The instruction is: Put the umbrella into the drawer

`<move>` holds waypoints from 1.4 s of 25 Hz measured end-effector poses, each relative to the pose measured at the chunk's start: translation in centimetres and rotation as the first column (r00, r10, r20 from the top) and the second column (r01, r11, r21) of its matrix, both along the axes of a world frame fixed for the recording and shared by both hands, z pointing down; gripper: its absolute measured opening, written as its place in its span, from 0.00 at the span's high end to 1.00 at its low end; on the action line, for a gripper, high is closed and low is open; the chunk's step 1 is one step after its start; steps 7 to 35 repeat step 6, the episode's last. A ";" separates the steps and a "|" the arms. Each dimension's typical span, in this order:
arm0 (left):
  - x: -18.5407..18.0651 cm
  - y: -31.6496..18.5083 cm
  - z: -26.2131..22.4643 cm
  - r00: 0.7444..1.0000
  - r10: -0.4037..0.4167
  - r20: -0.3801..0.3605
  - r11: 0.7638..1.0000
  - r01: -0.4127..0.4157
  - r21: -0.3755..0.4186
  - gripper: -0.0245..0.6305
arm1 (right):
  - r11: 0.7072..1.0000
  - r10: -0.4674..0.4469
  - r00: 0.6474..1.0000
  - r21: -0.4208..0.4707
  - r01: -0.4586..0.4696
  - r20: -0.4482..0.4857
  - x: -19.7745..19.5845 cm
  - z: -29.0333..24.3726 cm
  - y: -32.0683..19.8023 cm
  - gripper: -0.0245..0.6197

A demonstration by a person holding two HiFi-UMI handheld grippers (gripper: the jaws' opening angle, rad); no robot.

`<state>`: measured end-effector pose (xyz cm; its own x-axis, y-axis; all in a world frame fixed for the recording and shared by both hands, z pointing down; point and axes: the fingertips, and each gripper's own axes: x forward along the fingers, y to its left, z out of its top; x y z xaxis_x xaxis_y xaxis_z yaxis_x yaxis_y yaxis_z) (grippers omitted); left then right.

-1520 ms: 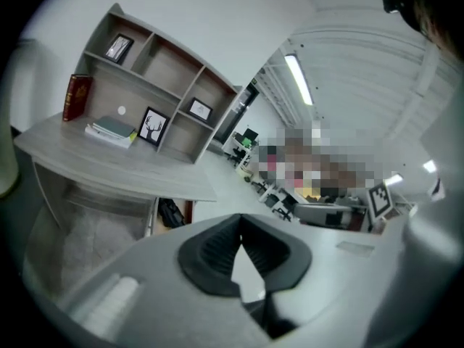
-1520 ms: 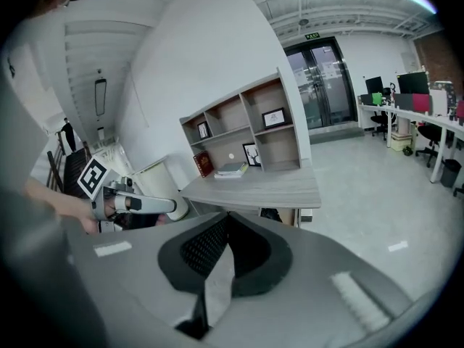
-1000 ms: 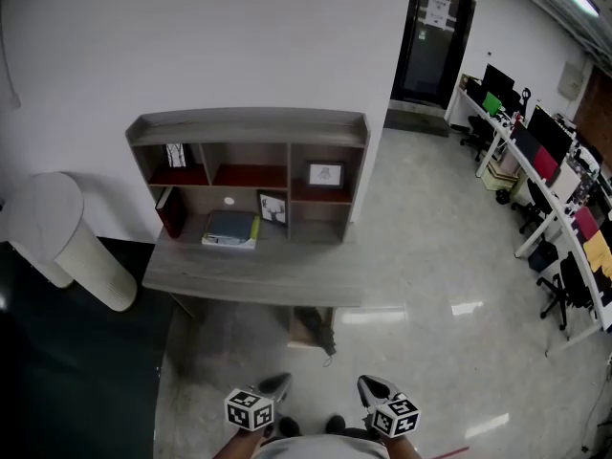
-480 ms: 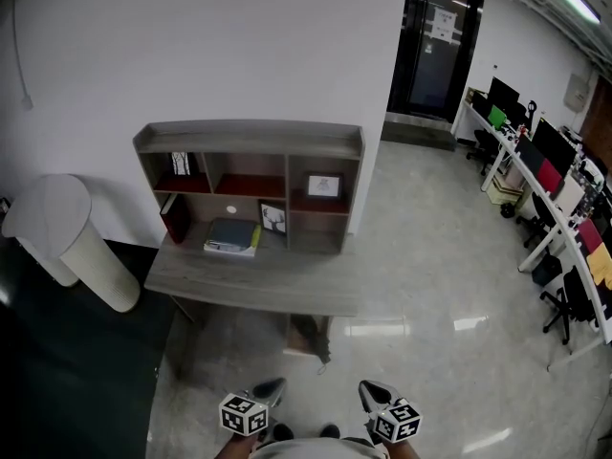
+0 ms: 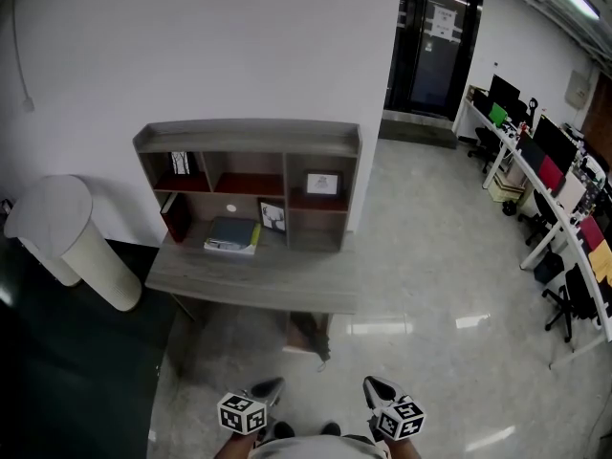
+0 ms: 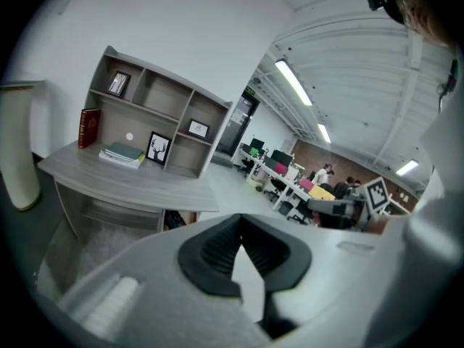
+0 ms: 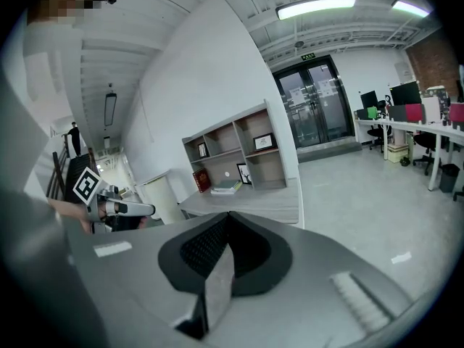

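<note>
Left claw (image 5: 272,387) and right claw (image 5: 374,387) are both pinched shut with nothing between them, held low and well apart from the desk (image 5: 251,277). Under the desk's front edge sits a dark bundle (image 5: 312,331), perhaps the umbrella; I cannot tell for sure.

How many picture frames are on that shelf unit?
3: a picture frame in the top-left cubby, another top-right, a third on the desktop beside the stacked books. Shadowed corners could hide more.

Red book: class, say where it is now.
Head view: the red book stands at the left end of the shelf's lower level on the desk, left of the flat stack of books.
</note>
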<state>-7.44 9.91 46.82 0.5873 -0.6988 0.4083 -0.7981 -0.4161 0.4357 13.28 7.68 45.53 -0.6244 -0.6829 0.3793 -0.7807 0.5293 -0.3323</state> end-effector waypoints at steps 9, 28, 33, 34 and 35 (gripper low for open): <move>0.0 0.1 -0.3 1.000 -0.006 0.003 1.000 0.006 0.000 0.96 | 1.000 0.000 1.000 -0.004 0.000 -0.005 0.4 0.1 0.4 0.95; 0.0 0.1 -0.3 1.000 -0.006 0.003 1.000 0.006 0.000 0.96 | 1.000 0.000 1.000 -0.004 0.000 -0.005 0.4 0.1 0.4 0.95; 0.0 0.1 -0.3 1.000 -0.006 0.003 1.000 0.006 0.000 0.96 | 1.000 0.000 1.000 -0.004 0.000 -0.005 0.4 0.1 0.4 0.95; 0.0 0.1 -0.3 1.000 -0.006 0.003 1.000 0.006 0.000 0.96 | 1.000 0.000 1.000 -0.004 0.000 -0.005 0.4 0.1 0.4 0.95; 0.0 0.1 -0.3 1.000 -0.006 0.003 1.000 0.006 0.000 0.96 | 1.000 0.000 1.000 -0.004 0.000 -0.005 0.4 0.1 0.4 0.95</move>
